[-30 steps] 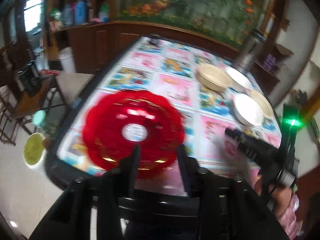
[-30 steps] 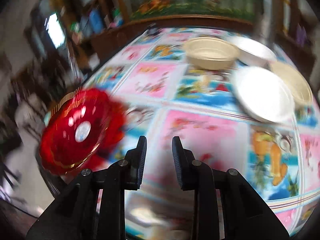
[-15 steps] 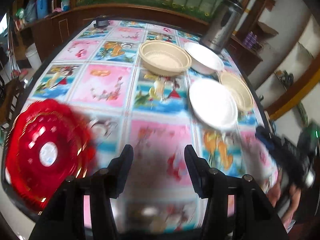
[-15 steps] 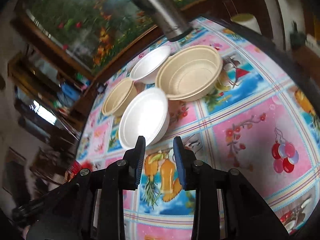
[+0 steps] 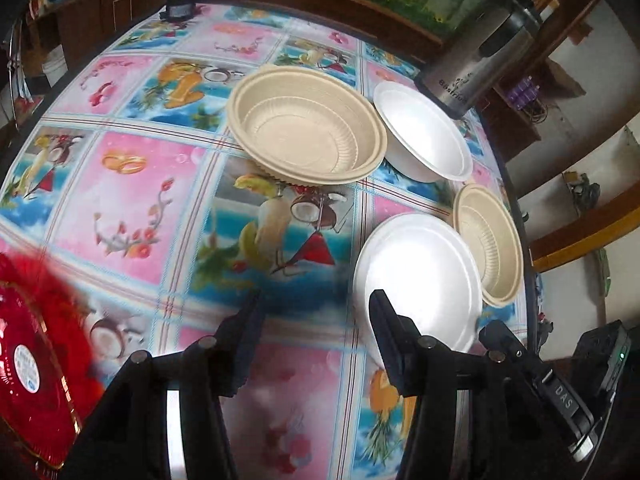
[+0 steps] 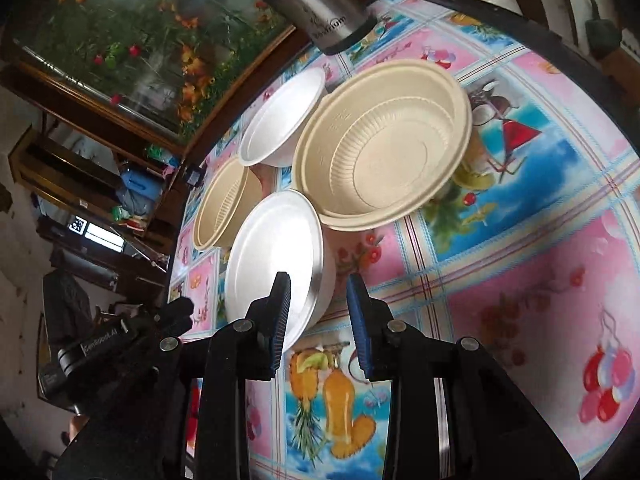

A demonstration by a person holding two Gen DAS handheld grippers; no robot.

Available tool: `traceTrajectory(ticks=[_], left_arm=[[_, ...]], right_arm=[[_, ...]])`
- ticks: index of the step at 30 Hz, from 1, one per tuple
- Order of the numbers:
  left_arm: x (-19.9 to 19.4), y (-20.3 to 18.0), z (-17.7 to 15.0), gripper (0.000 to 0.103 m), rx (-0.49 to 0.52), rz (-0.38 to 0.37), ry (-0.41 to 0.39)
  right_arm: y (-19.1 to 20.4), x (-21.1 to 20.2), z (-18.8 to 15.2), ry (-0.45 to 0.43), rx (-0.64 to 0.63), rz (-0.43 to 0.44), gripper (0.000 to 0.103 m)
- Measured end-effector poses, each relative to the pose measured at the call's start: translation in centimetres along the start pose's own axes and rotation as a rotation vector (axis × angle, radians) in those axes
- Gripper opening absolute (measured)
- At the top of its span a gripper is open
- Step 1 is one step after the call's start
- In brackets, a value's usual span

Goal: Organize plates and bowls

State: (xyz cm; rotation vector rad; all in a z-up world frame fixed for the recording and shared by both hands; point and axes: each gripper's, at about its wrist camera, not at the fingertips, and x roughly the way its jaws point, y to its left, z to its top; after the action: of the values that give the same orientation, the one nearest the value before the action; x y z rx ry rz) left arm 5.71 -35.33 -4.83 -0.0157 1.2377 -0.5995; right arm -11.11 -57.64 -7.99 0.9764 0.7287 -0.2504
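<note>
A large beige bowl (image 5: 306, 130) (image 6: 384, 144) sits mid-table. A small white bowl (image 5: 426, 132) (image 6: 282, 118) is beside it, a small beige bowl (image 5: 490, 242) (image 6: 222, 204) nearer the edge, and a white foam bowl (image 5: 418, 280) (image 6: 274, 256) closest. A red plate (image 5: 32, 344) lies at the near left. My left gripper (image 5: 314, 310) is open and empty, its right finger at the white foam bowl's rim. My right gripper (image 6: 318, 294) is open, its fingers either side of that bowl's near rim, not closed on it.
A steel thermos (image 5: 486, 50) (image 6: 316, 4) stands at the table's far edge behind the bowls. The table has a colourful patterned cloth (image 5: 132, 184). Wooden cabinets and a flower mural stand behind the table. The other gripper's body (image 5: 560, 384) shows at lower right.
Both grippers have moved in toward the white foam bowl. The left view swung right, so the red plate slid to its left edge. The right gripper's fingers now reach the bowl's rim.
</note>
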Motion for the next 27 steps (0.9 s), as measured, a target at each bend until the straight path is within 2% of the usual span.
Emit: traceTrajectory(ticks=[7,13,27], left_arm=[[2.5,-0.7,0.6,0.054,-0.005,-0.009,0.056],[3.5,-1.5,1.0,0.054,-0.008,-0.054,0.083],[4.0,-2.1,0.6,0.054,-0.015,-0.073,0.052]], right_arm=[[0.0,1.3,0.3,0.014,-0.013,0.000,0.028],[-0.3,1.4,0.4,0.002,-0.017,0.001,0.028],[-0.8,1.9,0.3,0.007,0.006,0.036,0.028]])
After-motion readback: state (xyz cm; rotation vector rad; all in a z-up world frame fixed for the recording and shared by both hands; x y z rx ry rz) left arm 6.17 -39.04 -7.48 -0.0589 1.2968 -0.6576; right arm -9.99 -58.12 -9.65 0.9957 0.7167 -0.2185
